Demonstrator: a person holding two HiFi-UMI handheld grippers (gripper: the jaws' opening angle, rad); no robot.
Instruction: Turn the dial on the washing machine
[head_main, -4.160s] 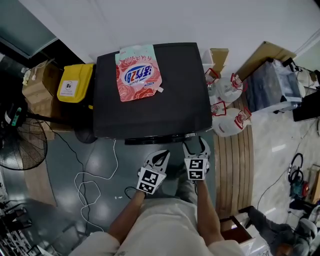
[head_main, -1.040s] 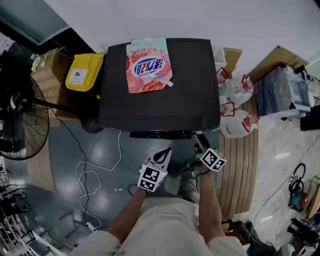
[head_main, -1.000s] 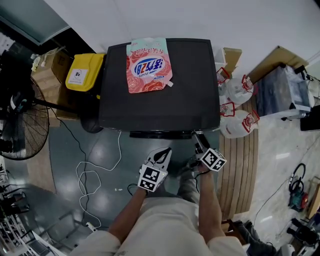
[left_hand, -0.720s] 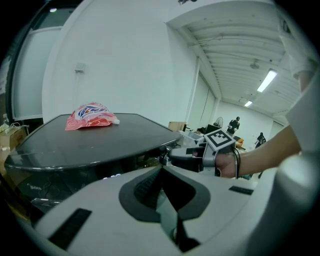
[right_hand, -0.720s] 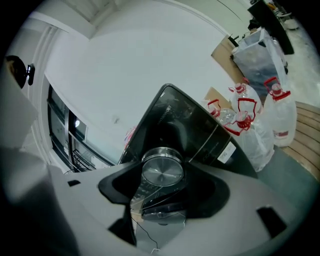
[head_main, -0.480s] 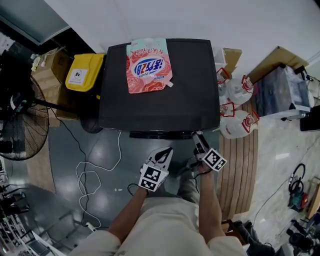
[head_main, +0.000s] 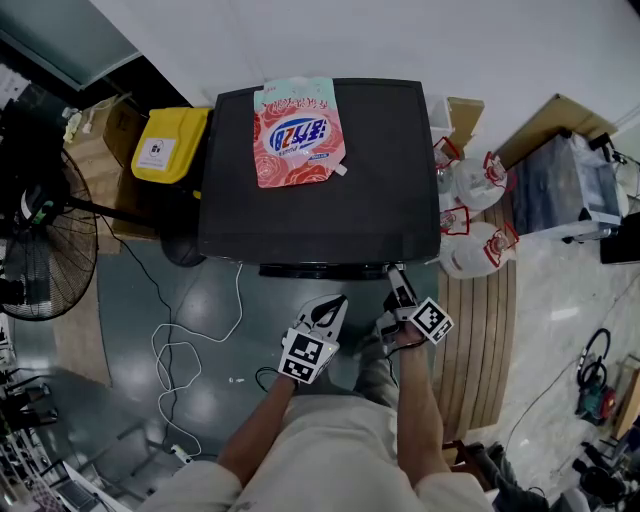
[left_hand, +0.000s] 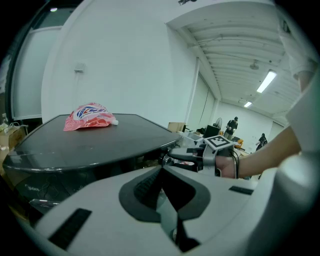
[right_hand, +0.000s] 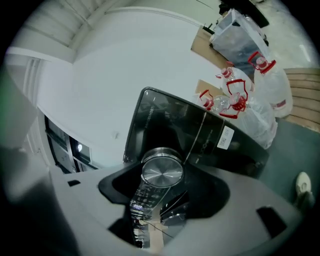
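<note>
At the far left of the head view stand a fan (head_main: 40, 250) and a yellow bin (head_main: 165, 145), neither of which matters for this job. My left gripper (head_main: 328, 308) hangs low in the middle of the frame, in front of the washing machine (head_main: 385, 180) and apart from it. Its own view shows the jaws pressed together with nothing between them. A pink detergent pouch (head_main: 293, 130) lies on the machine's dark top, toward the back.

The dial (right_hand: 161, 172) sits on the front panel under the machine's right front edge, hidden from the head view. In the right gripper view it is a round, brushed-metal knob in the centre of the frame. My right gripper (head_main: 394, 275) is pinching it, one jaw on each side of the rim.

I judge the dial to be rigid and fixed on its axis, so there is no weight to carry, only turning resistance. Its metal rim looks smooth and could slip. The best hold is across opposite edges, squarely, rolling the gripper about the dial's centre.
</note>
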